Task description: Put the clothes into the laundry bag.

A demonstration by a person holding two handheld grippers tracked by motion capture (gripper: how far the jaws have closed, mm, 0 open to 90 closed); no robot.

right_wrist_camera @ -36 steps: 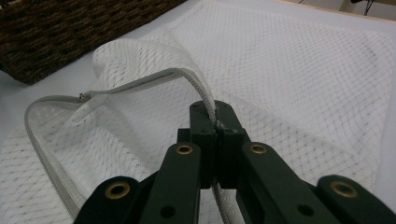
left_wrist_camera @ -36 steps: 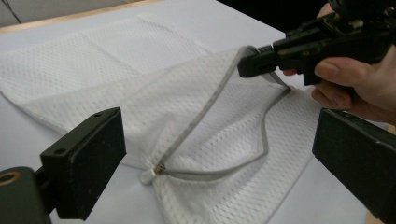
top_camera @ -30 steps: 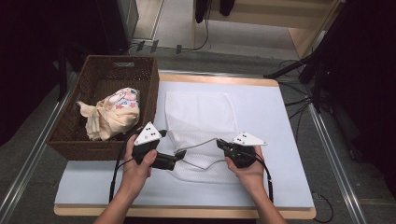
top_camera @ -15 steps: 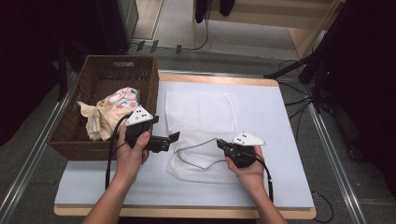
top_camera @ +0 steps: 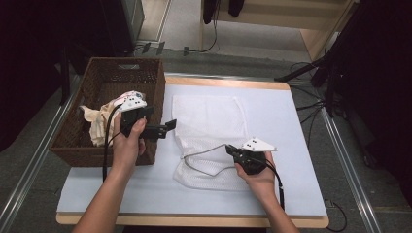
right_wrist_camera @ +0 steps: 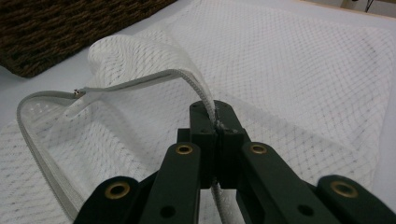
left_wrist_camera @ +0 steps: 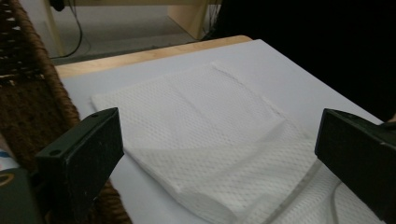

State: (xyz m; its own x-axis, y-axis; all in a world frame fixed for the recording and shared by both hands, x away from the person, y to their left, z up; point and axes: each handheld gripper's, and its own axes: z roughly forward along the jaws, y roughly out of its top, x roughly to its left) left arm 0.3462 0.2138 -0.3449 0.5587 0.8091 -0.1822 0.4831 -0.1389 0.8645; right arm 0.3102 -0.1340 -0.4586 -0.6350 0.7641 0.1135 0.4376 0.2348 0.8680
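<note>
High view: right gripper (top_camera: 232, 151) clenched on the zip edge of the white mesh bag (top_camera: 209, 121), lifting it into an open loop; right gripper view confirms the grasp (right_wrist_camera: 215, 122). Left gripper (top_camera: 167, 127) released, jaws wide apart, held above the bag's left edge. Bag lies flat mid-bench on a white-covered bench (top_camera: 291, 126) with wooden rim; grey floor and cables beyond. Wicker basket (top_camera: 97, 77), just left of the bag, holds crumpled patterned cloth (top_camera: 99, 116). Since a second ago, the left gripper has moved away from the bag toward the basket; right gripper unchanged.
</note>
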